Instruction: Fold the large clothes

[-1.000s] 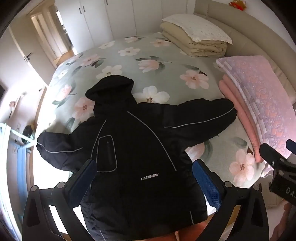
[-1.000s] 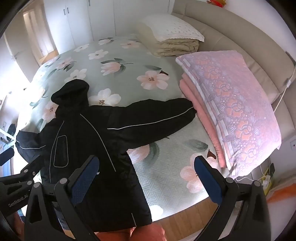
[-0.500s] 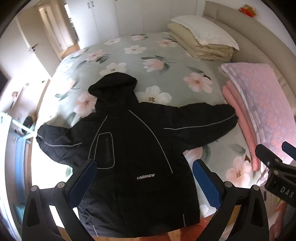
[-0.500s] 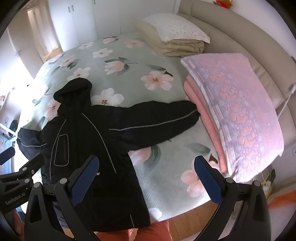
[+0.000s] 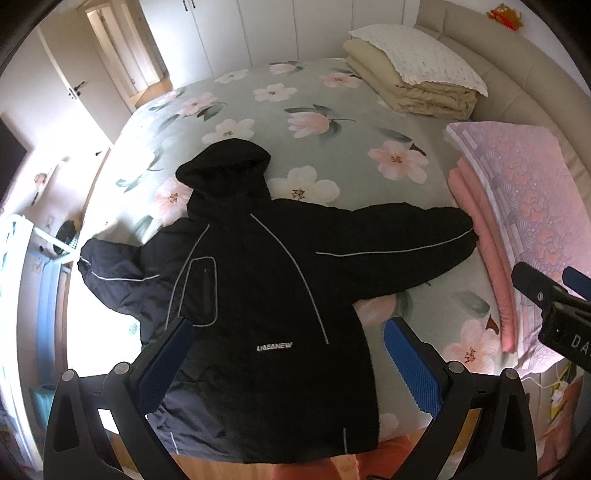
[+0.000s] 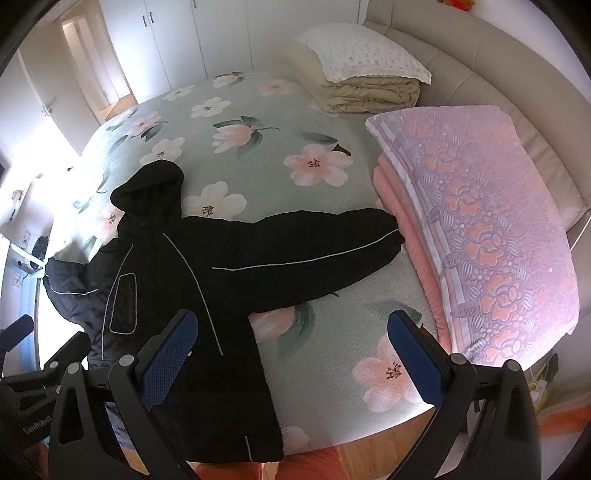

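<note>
A black hooded jacket [image 5: 258,280] [image 6: 177,280] lies spread flat on the floral bed [image 5: 325,122] [image 6: 258,147], hood pointing away, both sleeves stretched out sideways. Its right-hand sleeve [image 5: 399,251] [image 6: 317,251] reaches the pink blanket; its hem hangs at the bed's near edge. My left gripper [image 5: 286,354] hovers open above the jacket's lower part, holding nothing. My right gripper [image 6: 291,350] hovers open above the jacket's right side and the bare bed, also holding nothing. It appears at the right edge of the left wrist view [image 5: 554,302].
A folded pink patterned blanket [image 5: 528,206] [image 6: 476,221] lies along the right side of the bed. A folded beige quilt with a white pillow [image 5: 413,77] [image 6: 365,81] sits at the far end. A padded headboard [image 6: 498,74] curves along the right; white wardrobes [image 5: 258,33] stand behind.
Both grippers have pulled back and up from the bed, so the jacket looks smaller and sits higher in view. The jacket itself has not moved. Both grippers stay open.
</note>
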